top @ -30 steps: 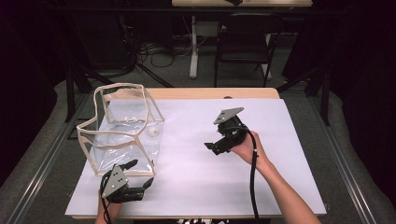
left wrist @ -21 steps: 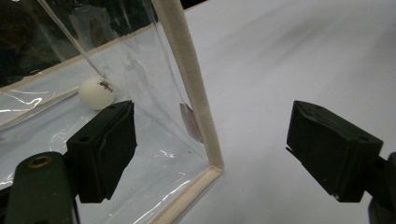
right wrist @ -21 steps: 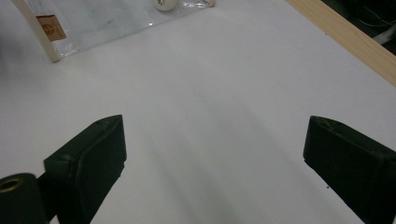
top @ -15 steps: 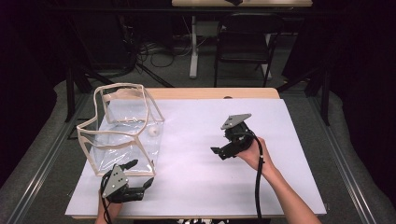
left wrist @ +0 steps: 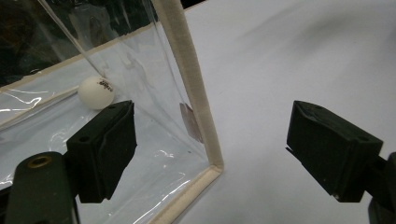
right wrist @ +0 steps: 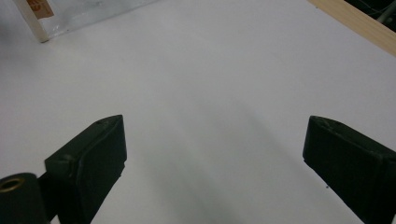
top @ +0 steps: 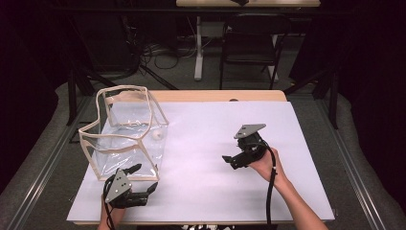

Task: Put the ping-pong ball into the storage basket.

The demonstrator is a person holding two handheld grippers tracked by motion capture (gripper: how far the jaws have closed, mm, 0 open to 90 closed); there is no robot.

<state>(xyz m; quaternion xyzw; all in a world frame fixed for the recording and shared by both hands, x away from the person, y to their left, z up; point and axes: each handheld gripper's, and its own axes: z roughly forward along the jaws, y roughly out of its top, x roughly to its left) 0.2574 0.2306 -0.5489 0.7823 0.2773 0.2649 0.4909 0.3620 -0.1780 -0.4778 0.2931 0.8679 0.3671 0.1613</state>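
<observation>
White table (top: 201, 143); left gripper (top: 143, 181) jaws spread by clear bag (top: 125, 134); left gripper view caught ball (left wrist: 95, 92) inside; right gripper (top: 229, 162) spread, empty.

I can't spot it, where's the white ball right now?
The white ball lies inside the clear bag at the table's left, just beyond the left gripper.
</observation>
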